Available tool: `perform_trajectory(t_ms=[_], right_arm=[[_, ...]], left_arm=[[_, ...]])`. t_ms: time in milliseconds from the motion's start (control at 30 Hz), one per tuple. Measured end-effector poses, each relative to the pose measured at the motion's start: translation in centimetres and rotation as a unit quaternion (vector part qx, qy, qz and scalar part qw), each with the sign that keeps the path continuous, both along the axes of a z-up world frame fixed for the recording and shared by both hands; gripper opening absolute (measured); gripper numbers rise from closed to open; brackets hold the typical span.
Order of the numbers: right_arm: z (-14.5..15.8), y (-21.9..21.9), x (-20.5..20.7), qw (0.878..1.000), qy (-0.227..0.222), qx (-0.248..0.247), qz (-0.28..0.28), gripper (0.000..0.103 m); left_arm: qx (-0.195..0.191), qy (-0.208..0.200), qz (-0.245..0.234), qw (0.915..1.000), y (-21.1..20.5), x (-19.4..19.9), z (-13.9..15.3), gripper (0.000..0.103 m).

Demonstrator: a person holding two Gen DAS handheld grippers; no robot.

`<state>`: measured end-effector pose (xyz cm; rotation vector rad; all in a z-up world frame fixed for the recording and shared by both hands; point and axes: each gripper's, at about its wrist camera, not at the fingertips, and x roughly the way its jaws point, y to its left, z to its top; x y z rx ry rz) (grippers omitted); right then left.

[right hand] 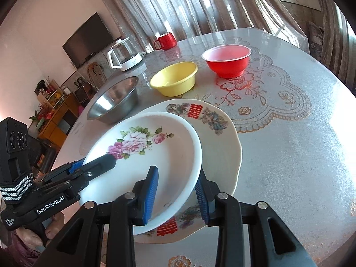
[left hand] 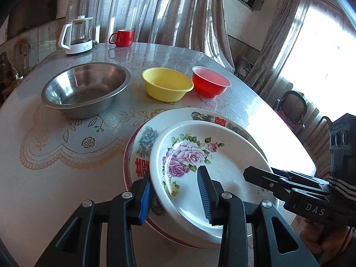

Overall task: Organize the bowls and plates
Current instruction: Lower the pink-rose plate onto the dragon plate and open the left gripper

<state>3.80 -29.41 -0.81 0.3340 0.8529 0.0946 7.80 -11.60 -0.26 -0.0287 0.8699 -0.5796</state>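
Note:
A white plate with pink roses (left hand: 222, 166) (right hand: 166, 151) lies off-centre on a larger plate with red characters (left hand: 178, 115) (right hand: 218, 146). My left gripper (left hand: 174, 173) straddles the rose plate's near left rim, one pad outside and one over the inner wall, and the pads do not seem to press. On the opposite rim my right gripper (right hand: 177, 171) is shut on the same plate. Further back stand a steel bowl (left hand: 86, 89) (right hand: 113, 102), a yellow bowl (left hand: 166, 84) (right hand: 174, 80) and a red bowl (left hand: 210, 82) (right hand: 227, 60), each empty and apart.
A red mug (left hand: 123, 37) and a glass kettle (left hand: 77, 35) stand at the far edge of the round table (right hand: 289, 155), which has a patterned cover. Curtains hang behind it. A chair (left hand: 291, 104) stands off the table's right side.

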Motion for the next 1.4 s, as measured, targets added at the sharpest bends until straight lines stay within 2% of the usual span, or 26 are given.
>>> perform_trajectory(t_ms=[133, 367, 533, 833, 1400], right_arm=[[-0.3, -0.2, 0.2, 1.0, 0.003, -0.01, -0.006, 0.034], [-0.2, 0.0, 0.3, 1.0, 0.002, -0.021, -0.004, 0.036], [0.0, 0.0, 0.3, 0.999, 0.0, -0.03, -0.011, 0.037], [0.2, 0.2, 0.1, 0.999, -0.004, -0.051, -0.014, 0.037], [0.5, -0.1, -0.3, 0.998, -0.011, -0.061, -0.021, 0.037]], left_arm=[[0.002, 0.001, -0.005, 1.0, -0.5, 0.0, -0.4, 0.044], [0.005, -0.007, -0.003, 1.0, -0.5, -0.2, -0.3, 0.046], [-0.002, 0.004, -0.012, 0.9999, -0.6, -0.5, -0.2, 0.051], [-0.014, 0.013, -0.009, 0.9998, -0.2, -0.7, -0.2, 0.052], [-0.02, 0.012, -0.021, 0.9995, -0.2, -1.5, -0.2, 0.058]])
